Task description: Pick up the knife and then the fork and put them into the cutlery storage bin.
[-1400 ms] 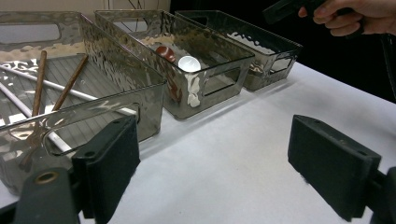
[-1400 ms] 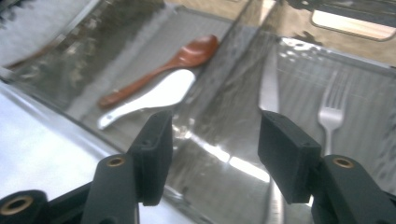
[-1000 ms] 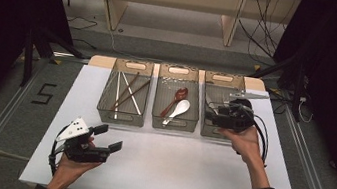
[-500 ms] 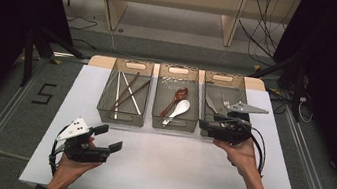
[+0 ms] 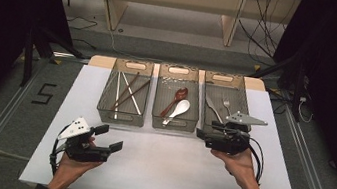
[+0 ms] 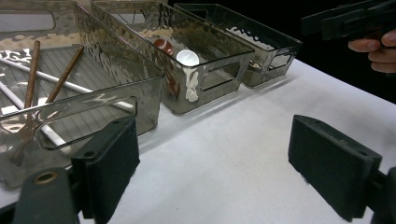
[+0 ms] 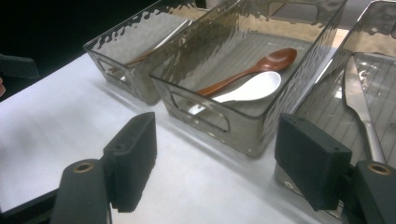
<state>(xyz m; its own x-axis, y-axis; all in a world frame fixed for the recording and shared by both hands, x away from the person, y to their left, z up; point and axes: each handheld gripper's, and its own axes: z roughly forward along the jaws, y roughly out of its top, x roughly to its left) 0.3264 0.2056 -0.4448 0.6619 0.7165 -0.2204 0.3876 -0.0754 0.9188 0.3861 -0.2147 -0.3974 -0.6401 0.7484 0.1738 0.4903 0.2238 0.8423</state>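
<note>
My right gripper (image 5: 206,136), jaws just opening wide and empty, sits near the right bin (image 5: 238,99); my left gripper (image 5: 108,137) gapes empty.

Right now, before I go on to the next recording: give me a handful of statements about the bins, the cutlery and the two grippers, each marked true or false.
1. Three clear bins stand side by side on the table. True.
2. The middle bin holds a brown spoon and a white spoon. True.
3. The right gripper is clamped on the knife. False: its jaws are open with nothing between them, and the knife lies in the right bin.
4. The chopsticks lie on the bare table. False: they lie in the left bin.
5. The left gripper is open over the table. True.
</note>
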